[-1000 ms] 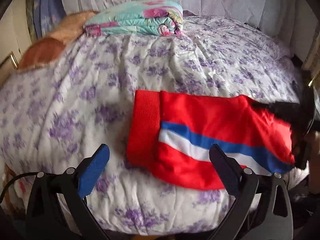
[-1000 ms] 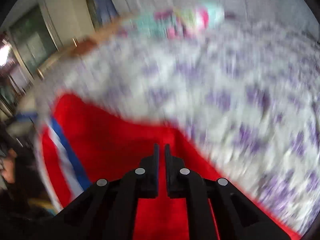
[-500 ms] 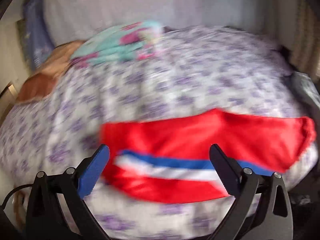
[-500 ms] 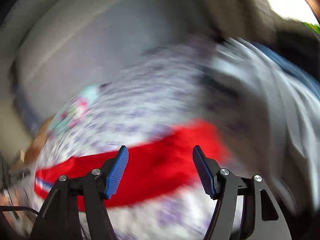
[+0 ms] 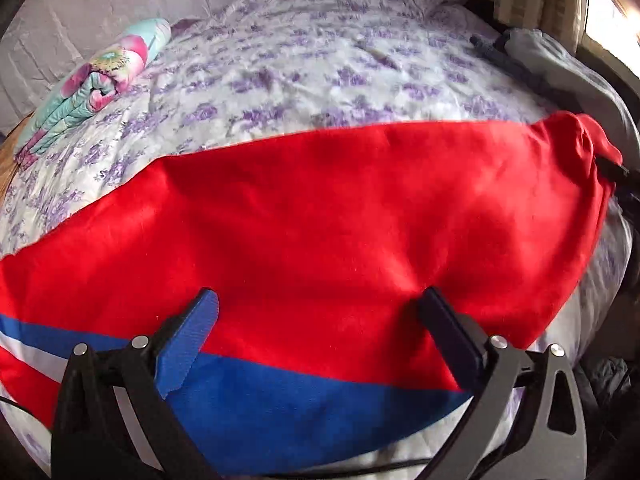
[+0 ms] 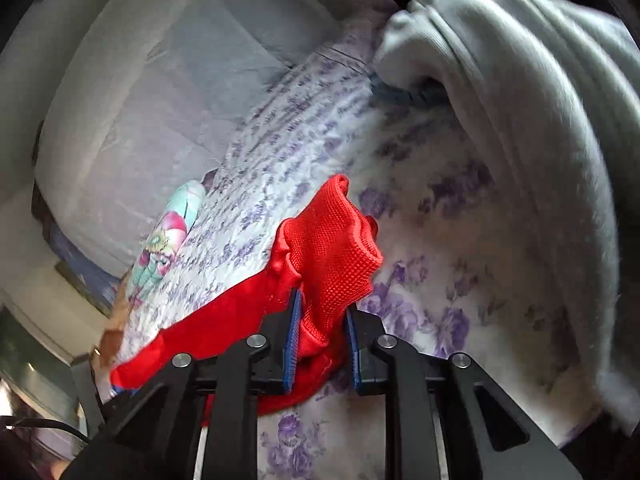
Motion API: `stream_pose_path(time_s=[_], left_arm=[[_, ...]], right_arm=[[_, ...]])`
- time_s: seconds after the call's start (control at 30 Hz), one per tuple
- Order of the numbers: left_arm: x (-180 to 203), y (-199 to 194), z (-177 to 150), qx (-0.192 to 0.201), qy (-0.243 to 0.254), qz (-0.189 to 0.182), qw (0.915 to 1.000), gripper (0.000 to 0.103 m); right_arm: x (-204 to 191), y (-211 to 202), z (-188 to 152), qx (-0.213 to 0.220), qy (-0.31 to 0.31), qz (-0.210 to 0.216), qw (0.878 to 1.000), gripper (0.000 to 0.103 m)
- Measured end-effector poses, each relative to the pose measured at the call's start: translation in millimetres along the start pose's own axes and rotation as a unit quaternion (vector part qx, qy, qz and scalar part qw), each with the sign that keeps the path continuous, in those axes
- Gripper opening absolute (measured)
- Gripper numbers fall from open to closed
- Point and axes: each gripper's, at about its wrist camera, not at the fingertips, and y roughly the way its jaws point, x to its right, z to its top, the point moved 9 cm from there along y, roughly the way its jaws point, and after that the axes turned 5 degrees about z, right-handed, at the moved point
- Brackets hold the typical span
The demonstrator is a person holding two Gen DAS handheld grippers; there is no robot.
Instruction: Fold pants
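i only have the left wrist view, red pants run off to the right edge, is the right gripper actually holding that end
Observer: Yes, the right gripper is shut on the bunched ribbed end of the red pants with the blue and white stripe.
Operator: anything near it over there
Observer: A pale grey knitted garment lies just right of that end, on the purple-flowered bedspread.
Operator: is it touching the pants
Observer: No, flowered bedspread shows between them.
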Motion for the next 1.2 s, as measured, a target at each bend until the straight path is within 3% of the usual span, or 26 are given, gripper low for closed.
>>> stream_pose_path(time_s=[0.1, 0.23, 0.4, 0.47, 0.57, 0.63, 0.67, 0.7, 0.73, 0.83, 0.9, 0.93, 1.07, 1.1, 1.17, 1.2], left_arm=[[-4, -2, 1, -0.013, -0.009, -0.016, 0.9997, 0.099], [-12, -4, 0, -0.021, -0.025, -0.023, 0.9992, 0.099], [-44, -27, 0, -0.011, -0.053, -0.013, 0.9984, 0.099], [-71, -36, -1, -0.009, -0.080, 0.001, 0.9967, 0.099], [-122, -43, -16, -0.027, -0.132, 0.030, 0.9905, 0.099], [-153, -45, -32, -0.039, -0.156, 0.054, 0.9855, 0.098], [-165, -47, -39, -0.042, -0.166, 0.060, 0.9834, 0.098], [-175, -49, -45, -0.046, -0.174, 0.062, 0.9816, 0.098], [-187, -51, -52, -0.049, -0.185, 0.063, 0.9795, 0.098], [-215, -60, -64, -0.052, -0.208, 0.062, 0.9747, 0.098], [-227, -66, -67, -0.051, -0.220, 0.055, 0.9726, 0.098], [-230, -66, -66, -0.049, -0.224, 0.053, 0.9719, 0.098], [-231, -67, -66, -0.045, -0.230, 0.045, 0.9710, 0.098], [-229, -66, -66, -0.045, -0.229, 0.043, 0.9714, 0.098], [-223, -64, -67, -0.048, -0.226, 0.036, 0.9724, 0.098], [-219, -65, -68, -0.049, -0.223, 0.034, 0.9729, 0.098]], right_arm=[[-11, -9, 3, 0.015, -0.025, -0.010, 1.000, 0.019], [-82, -20, 17, 0.041, -0.125, -0.013, 0.991, 0.019], [-223, 4, -12, 0.024, -0.312, 0.011, 0.950, 0.019], [-264, 37, -46, -0.008, -0.374, 0.020, 0.927, 0.019], [-286, 89, -111, -0.074, -0.448, 0.017, 0.891, 0.019], [-277, 123, -165, -0.151, -0.482, 0.018, 0.863, 0.026], [-274, 128, -180, -0.163, -0.495, 0.021, 0.853, 0.043], [-275, 124, -186, -0.148, -0.512, 0.031, 0.845, 0.054], [-277, 118, -187, -0.140, -0.517, 0.041, 0.843, 0.057], [-284, 87, -158, -0.132, -0.470, 0.099, 0.867, 0.056], [-288, 76, -140, -0.121, -0.464, 0.102, 0.872, 0.056], [-289, 75, -138, -0.121, -0.470, 0.100, 0.869, 0.056], [-286, 88, -152, -0.149, -0.518, 0.080, 0.838, 0.052], [-284, 94, -154, -0.158, -0.522, 0.073, 0.835, 0.043], [-279, 111, -153, -0.180, -0.509, 0.064, 0.839, 0.032], [-274, 117, -152, -0.189, -0.505, 0.054, 0.840, 0.033]])
